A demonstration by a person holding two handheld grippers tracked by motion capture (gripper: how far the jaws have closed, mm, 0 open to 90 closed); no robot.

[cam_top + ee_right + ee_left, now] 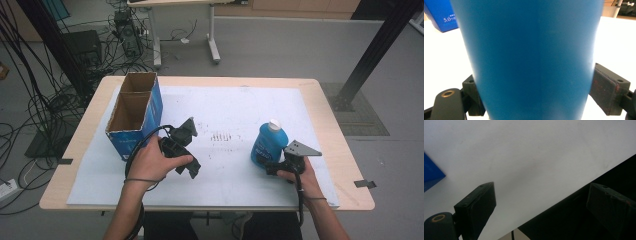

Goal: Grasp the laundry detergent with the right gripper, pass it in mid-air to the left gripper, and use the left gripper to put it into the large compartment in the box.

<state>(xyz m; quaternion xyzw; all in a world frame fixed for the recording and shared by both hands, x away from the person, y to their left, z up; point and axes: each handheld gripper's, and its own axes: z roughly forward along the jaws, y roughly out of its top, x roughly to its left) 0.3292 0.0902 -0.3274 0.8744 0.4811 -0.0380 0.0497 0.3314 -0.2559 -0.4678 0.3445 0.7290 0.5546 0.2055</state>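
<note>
High view. Wooden table (330, 107) topped with a white sheet (235, 107). Blue bottle with white cap (263, 142), upright, at about 4 o'clock from the sheet's centre. Right gripper (272, 166) at the bottle's base, on its 6 o'clock side, held in the person's right hand (302, 180). Left gripper (187, 150) held in the left hand (152, 162) at about 8 o'clock from centre, carrying nothing. Open blue cardboard box (135, 112), two compartments, at 10 o'clock, just beside the left gripper.

Left gripper view. Jaws spread wide over the bare sheet (536, 152), nothing between them; a blue corner of the box (430, 177) at 9 o'clock.

Right gripper view. Bottle body (529, 57) between the two jaws, both pads against its sides: gripped. Box (441, 17) at 10 o'clock, well apart.
</note>
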